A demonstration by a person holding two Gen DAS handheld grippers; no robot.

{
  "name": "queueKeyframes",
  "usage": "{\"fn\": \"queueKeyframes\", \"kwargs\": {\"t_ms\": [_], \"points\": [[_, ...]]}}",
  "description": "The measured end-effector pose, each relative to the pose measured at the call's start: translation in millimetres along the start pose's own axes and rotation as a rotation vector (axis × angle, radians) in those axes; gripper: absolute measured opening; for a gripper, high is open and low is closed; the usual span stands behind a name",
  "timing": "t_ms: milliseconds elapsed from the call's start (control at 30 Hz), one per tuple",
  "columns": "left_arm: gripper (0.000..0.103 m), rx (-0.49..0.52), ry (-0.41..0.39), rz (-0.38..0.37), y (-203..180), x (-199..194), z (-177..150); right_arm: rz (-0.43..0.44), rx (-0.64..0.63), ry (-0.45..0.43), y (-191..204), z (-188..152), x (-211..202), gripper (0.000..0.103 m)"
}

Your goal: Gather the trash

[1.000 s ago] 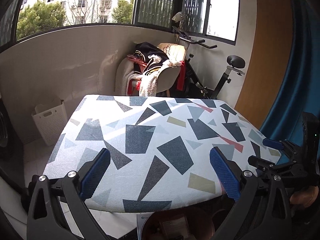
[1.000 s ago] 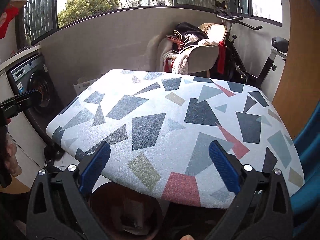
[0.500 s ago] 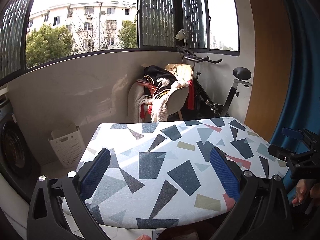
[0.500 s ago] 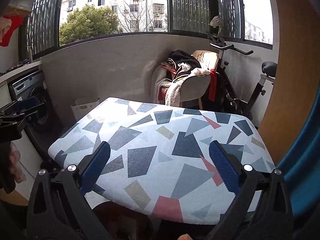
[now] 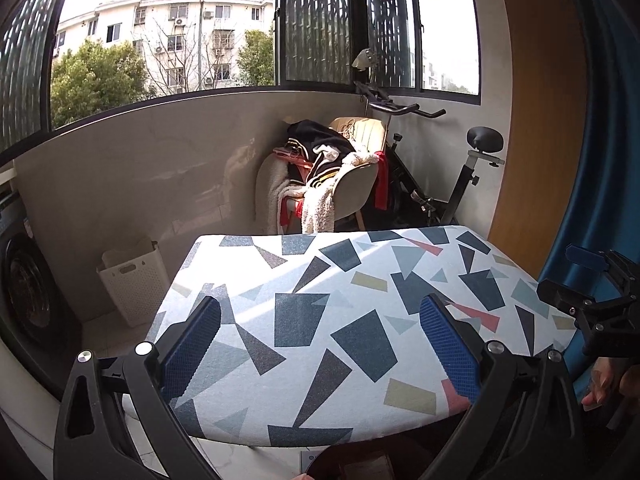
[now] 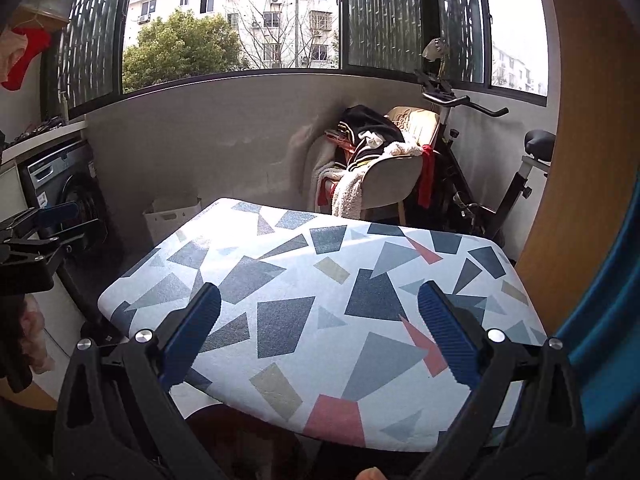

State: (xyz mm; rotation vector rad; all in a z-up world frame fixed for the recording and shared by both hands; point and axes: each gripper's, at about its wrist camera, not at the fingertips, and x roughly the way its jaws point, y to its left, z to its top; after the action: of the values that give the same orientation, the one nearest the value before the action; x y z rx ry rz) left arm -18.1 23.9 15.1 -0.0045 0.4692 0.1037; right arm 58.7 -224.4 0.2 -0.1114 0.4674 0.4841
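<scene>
A table (image 5: 320, 312) with a white cloth printed with grey, blue, pink and yellow shapes fills both views; I see no trash on it. My left gripper (image 5: 320, 320) is open and empty above the table's near edge. My right gripper (image 6: 319, 312) is open and empty above the near edge too. The right gripper shows at the right edge of the left wrist view (image 5: 588, 280); the left gripper shows at the left edge of the right wrist view (image 6: 44, 228). A brown bin (image 5: 360, 466) sits under the near edge, partly hidden; it also shows in the right wrist view (image 6: 240, 440).
A chair piled with clothes (image 5: 332, 172) and an exercise bike (image 5: 440, 176) stand behind the table. A white laundry basket (image 5: 132, 280) sits on the floor at the left by a washing machine (image 6: 68, 200). A blue curtain (image 5: 600, 160) hangs at the right.
Both grippers have risen and tilted up from the table, so more of the window and room shows. Both stay open and empty.
</scene>
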Motion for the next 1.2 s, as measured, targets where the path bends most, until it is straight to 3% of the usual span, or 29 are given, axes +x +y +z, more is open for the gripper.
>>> {"fn": "queueKeyframes", "kwargs": {"t_ms": [1200], "points": [[0.097,0.011,0.055,-0.028,-6.4,9.6,-11.6,-0.022,0.002,0.0,-2.8,2.6,-0.7,0.097]]}}
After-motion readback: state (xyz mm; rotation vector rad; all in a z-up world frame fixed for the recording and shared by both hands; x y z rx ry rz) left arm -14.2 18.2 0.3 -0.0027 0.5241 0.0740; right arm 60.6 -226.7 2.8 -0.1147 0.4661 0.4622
